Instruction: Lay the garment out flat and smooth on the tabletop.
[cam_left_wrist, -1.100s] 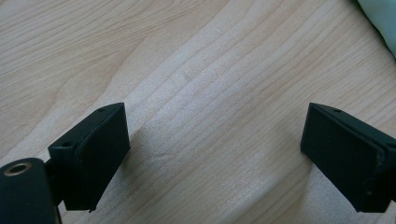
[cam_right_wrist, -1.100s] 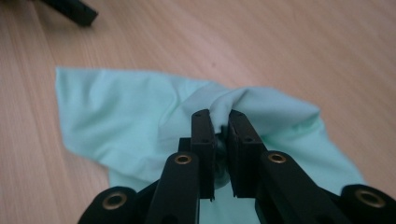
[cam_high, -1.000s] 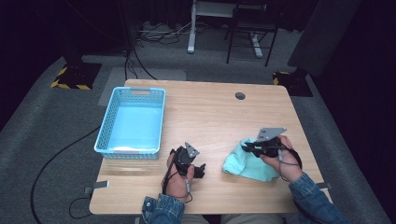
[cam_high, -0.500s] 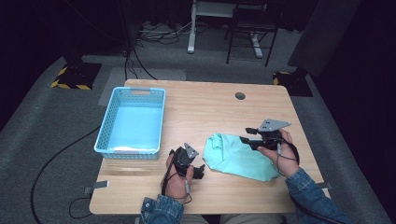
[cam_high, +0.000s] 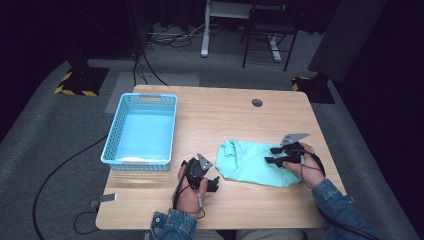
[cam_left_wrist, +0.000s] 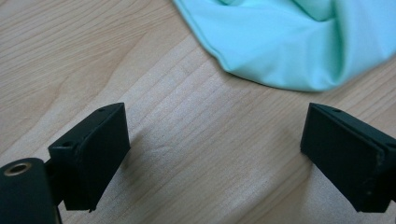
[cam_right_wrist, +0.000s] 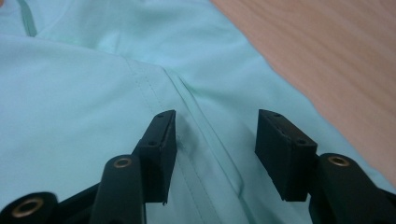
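Cloth (cam_high: 252, 162) is the reference: mint-green garment, lying bunched on the wooden table (cam_high: 220, 115), front-right of centre, between my two hands.

My right claw (cam_high: 272, 155) sits on the cloth's right end, jaws parted a moderate way with nothing clamped. Right gripper view: pads straddle a stitched seam (cam_right_wrist: 196, 121), fabric flat under them. My read: lined up there because a seam is a firmer line to pinch than loose cloth.

My left claw (cam_high: 216, 183) rests just off the cloth's near-left corner, low over bare wood, jaws spread wide, holding nothing. Left gripper view: the cloth's rounded folded edge (cam_left_wrist: 261, 77) lies ahead of the pads, not touching them. Likely parked wide so it can take that edge once the right has a grip.

Blue basket (cam_high: 116, 132) stands well left of the cloth, apart from it, looks bare inside. Probably where the cloth ends up.

Surface: light wood grain, smooth, a round cable hole (cam_high: 257, 102) beyond the cloth toward the far edge. Cloth should slide easily, so pinch before pulling.

Room: dark, grey carpet around the table, cables (cam_high: 145, 60) on the floor beyond the basket, hazard-striped block (cam_high: 80, 82) far left, chair legs (cam_high: 265, 42) beyond the far edge.
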